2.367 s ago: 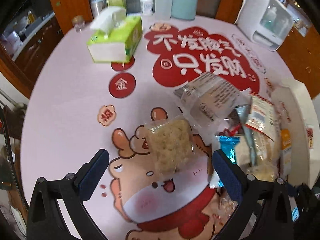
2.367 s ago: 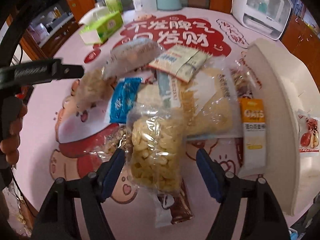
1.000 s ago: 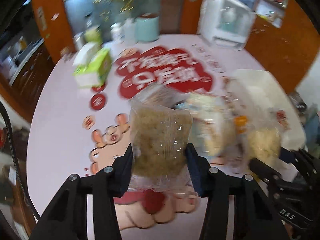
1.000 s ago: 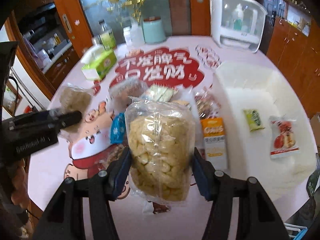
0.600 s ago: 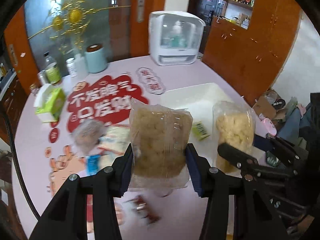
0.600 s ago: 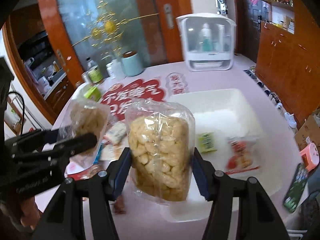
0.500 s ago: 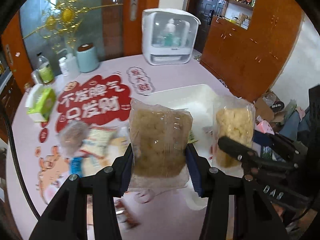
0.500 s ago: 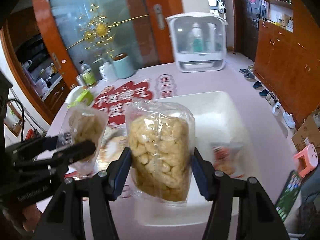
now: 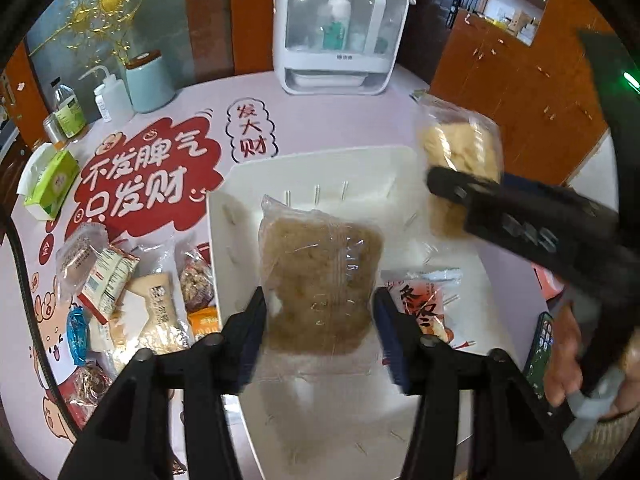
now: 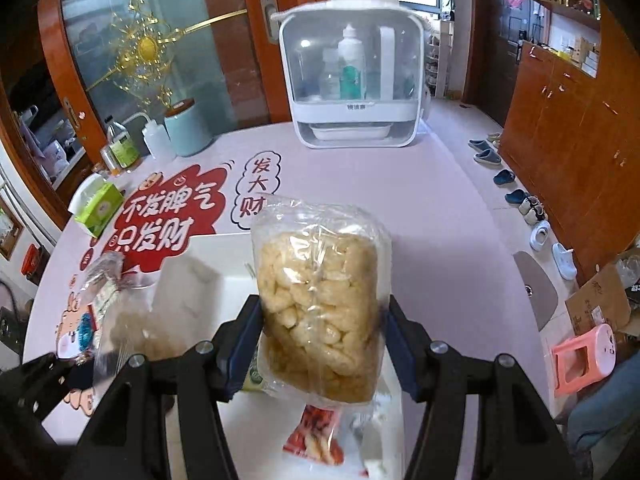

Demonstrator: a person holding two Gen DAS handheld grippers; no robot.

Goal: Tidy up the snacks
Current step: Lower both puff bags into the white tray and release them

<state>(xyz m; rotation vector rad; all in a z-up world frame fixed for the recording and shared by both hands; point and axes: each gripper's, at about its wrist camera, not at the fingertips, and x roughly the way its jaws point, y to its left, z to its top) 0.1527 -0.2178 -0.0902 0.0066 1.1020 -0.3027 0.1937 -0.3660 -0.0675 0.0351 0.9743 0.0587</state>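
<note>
My left gripper is shut on a clear bag of brown rice crisp and holds it above the white tray. My right gripper is shut on a clear bag of yellow puffs, also above the tray. The right gripper and its puff bag show at the right of the left wrist view. A red snack pack lies in the tray. The left gripper's bag appears blurred at the left of the right wrist view.
A pile of loose snack packs lies on the pink table left of the tray. A tissue box, bottles, a teal canister and a white sterilizer cabinet stand at the table's back. A phone lies at the right.
Both grippers, each holding its bag, have moved further over the tray. The right gripper now sits higher and farther back in the left wrist view.
</note>
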